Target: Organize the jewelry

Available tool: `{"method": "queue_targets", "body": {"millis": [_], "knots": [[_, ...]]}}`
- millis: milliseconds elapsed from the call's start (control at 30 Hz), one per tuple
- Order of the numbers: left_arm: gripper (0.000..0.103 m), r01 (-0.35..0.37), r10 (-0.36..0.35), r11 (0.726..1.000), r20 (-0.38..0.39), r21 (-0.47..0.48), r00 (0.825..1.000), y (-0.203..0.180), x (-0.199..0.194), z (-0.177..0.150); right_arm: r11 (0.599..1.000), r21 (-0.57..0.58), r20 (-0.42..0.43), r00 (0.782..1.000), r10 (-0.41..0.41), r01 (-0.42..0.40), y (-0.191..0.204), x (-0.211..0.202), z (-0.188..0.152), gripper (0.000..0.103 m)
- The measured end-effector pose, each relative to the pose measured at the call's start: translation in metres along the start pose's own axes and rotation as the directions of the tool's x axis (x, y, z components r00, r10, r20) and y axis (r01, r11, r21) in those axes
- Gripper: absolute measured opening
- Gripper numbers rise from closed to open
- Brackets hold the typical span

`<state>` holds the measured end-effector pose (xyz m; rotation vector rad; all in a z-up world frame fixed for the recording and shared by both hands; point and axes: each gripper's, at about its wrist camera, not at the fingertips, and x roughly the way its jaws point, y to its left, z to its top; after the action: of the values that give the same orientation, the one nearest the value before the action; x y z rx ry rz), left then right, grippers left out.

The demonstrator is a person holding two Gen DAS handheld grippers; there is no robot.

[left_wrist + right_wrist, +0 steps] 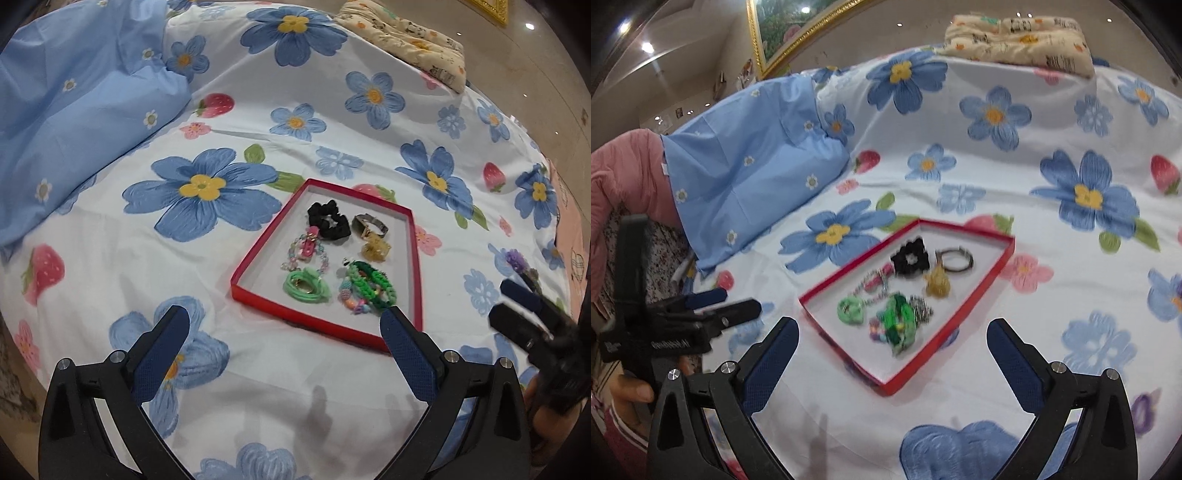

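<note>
Jewelry sits gathered in the red tray (255, 251) on the bed (332, 122): black scrunchie (328, 219), bangle (369, 225), bead bracelets (304, 254), green cords (304, 288). We judge the sorting nearly done; our left gripper (284, 328) and right gripper (892, 341) both stand wide and empty, short of the tray. Next we need a purple piece (517, 260) lying right of the tray, seen only from the left wrist. The right wrist alone shows a pink sleeve (624, 173).
</note>
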<state>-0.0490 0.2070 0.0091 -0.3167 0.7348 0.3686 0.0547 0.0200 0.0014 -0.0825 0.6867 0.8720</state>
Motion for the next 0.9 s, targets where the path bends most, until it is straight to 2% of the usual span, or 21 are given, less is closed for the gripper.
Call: {"method": "queue_targets", "body": {"millis": [200, 367, 900], "knots": [[0.103, -0.043, 0.043, 0.999, 0.029, 0.021, 0.999, 0.000, 0.003, -0.016, 1.000, 0.018, -0.024, 1.000, 0.001, 0.000, -0.004, 0.016, -0.026, 0.103], [0.103, -0.112, 0.110, 0.992, 0.032, 0.065, 0.993, -0.003, 0.002, -0.024, 1.000, 0.016, -0.045, 0.999, -0.009, 0.010, -0.007, 0.018, -0.035, 0.103], [0.103, -0.140, 0.138, 0.988, 0.030, 0.067, 0.990, -0.001, -0.005, -0.031, 1.000, -0.007, -0.064, 0.998, -0.018, 0.018, -0.002, 0.017, -0.040, 0.103]]}}
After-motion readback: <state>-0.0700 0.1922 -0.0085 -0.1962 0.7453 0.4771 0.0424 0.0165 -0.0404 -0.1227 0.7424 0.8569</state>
